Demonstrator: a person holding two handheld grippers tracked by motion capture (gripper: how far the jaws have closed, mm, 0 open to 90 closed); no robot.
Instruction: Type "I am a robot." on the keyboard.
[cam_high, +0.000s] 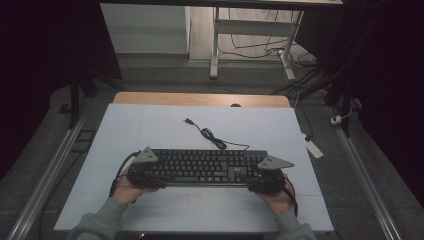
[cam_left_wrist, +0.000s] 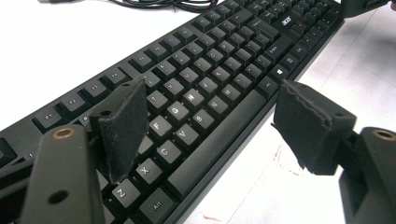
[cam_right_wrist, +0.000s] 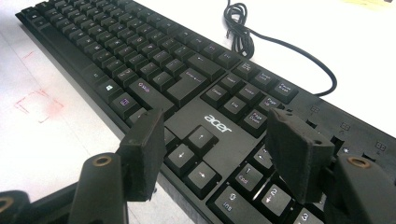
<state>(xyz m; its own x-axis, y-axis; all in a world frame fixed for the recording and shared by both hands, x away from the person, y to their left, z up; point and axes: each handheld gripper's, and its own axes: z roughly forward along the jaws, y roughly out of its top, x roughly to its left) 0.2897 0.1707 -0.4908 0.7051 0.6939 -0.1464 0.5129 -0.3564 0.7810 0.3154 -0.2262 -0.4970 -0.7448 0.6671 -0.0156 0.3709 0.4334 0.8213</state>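
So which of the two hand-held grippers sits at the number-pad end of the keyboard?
The right hand-held gripper: its jaws stand over the arrow keys and number pad of the keyboard, while the left hand-held gripper is at the letter-key end.

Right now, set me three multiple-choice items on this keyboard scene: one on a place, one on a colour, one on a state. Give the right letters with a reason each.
1. Where does the keyboard's cable lie?
A. On the table beyond the keyboard
B. Under the person's sleeves
C. Hanging off the table's left edge

2. What colour is the keyboard?
A. White
B. Black
C. Red

3. How do the left gripper's jaws stand?
A. Clamped on the cable
C. Shut on a loose keycap
B. Open, astride the keyboard's front edge

Answers:
1. A: in the high view the cable coils on the white table past the keyboard's far edge.
2. B: case and keys are black in all three views.
3. B: in the left gripper view the two pads stand wide apart, one over the keys and one over the table, pressing on nothing.
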